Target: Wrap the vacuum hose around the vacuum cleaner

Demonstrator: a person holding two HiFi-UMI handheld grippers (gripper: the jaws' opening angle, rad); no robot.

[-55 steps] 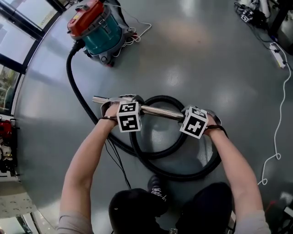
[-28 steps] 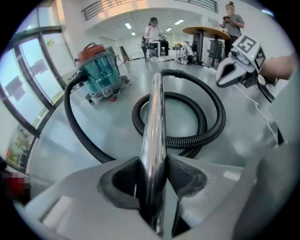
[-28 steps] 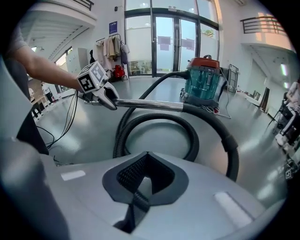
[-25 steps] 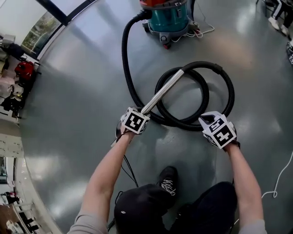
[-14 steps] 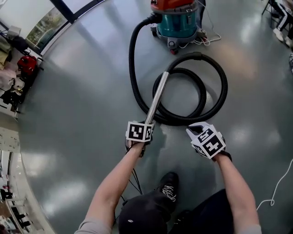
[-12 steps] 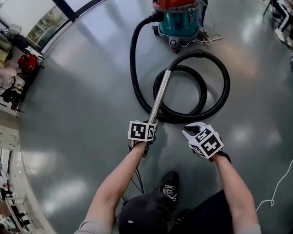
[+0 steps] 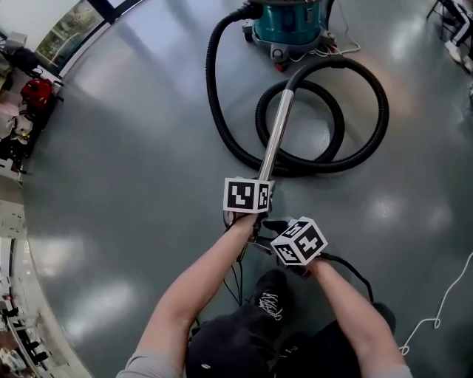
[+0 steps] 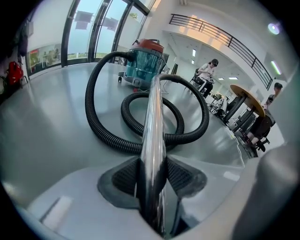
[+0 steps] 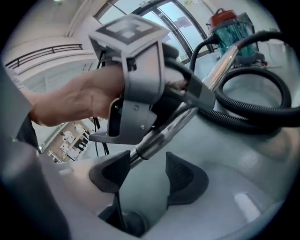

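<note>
The teal vacuum cleaner [image 7: 287,21] with a red lid stands on the floor at the top of the head view and shows far ahead [image 8: 146,63] in the left gripper view. Its black ribbed hose [image 7: 369,140] lies in loose loops in front of it. A shiny metal tube [image 7: 278,131] runs from the hose back toward me. My left gripper [image 7: 259,186] is shut on that tube [image 8: 153,117]. My right gripper [image 7: 275,225] sits just behind the left one, open, with the tube's near end [image 9: 151,144] just above its pads [image 9: 185,180].
A white cable [image 7: 443,295] trails at the right and thin black cables [image 7: 236,269] lie by my shoe [image 7: 270,294]. Red gear [image 7: 33,90] sits by the left wall. Seated people [image 8: 206,75] and a round table [image 8: 246,96] are far behind the vacuum.
My right gripper has left the hose's side and swung left to just behind the left gripper at the tube's near end. The left gripper and tube have shifted right.
</note>
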